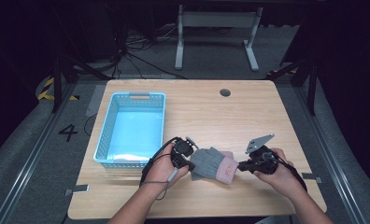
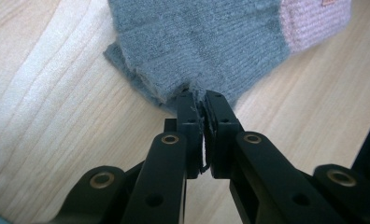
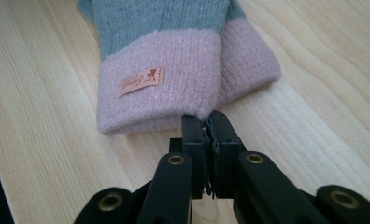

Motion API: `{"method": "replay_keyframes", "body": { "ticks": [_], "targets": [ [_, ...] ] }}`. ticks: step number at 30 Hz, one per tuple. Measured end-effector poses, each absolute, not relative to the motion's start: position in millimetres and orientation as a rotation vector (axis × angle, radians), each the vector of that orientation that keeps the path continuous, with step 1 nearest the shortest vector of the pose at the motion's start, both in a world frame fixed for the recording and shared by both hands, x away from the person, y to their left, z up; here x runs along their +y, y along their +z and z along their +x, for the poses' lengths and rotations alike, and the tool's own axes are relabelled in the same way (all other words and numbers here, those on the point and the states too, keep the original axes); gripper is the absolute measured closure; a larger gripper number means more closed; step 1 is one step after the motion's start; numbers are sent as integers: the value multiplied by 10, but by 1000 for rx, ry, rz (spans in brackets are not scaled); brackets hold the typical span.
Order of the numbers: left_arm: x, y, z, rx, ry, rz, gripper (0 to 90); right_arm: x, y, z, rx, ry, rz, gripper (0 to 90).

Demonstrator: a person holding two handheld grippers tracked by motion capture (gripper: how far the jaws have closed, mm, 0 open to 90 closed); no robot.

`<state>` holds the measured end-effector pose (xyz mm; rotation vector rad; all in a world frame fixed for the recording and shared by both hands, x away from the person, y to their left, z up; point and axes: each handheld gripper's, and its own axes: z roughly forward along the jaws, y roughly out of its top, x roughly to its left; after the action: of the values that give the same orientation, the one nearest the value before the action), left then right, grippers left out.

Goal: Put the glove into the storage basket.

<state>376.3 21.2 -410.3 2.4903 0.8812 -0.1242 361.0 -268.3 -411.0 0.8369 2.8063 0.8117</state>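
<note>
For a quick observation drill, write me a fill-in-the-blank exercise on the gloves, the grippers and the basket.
1. The left gripper is shut on the ____ end of the gloves.
2. The right gripper is shut on their ____ cuff.
3. The blue basket stands on the table to the ____ of the gloves in the high view.
4. A small label is sewn on the ____.

Missing words: grey; pink; left; cuff

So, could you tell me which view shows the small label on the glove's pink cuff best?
The right gripper view: the label faces the camera, close. The high view shows it as a faint speck; the left gripper view cuts it off at the top edge.
</note>
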Motion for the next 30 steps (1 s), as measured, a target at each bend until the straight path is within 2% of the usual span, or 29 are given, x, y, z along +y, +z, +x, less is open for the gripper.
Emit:
{"method": "replay_keyframes", "body": {
  "ticks": [15, 30],
  "targets": [
    [187, -4002, 3602, 839, -123, 2500, 860, -2684, -3937, 3822, 2713, 865, 879, 878],
    [114, -4063, 3590, 830, -125, 2539, 861, -2653, -4069, 3992, 2703, 847, 928, 881]
  ]
}}
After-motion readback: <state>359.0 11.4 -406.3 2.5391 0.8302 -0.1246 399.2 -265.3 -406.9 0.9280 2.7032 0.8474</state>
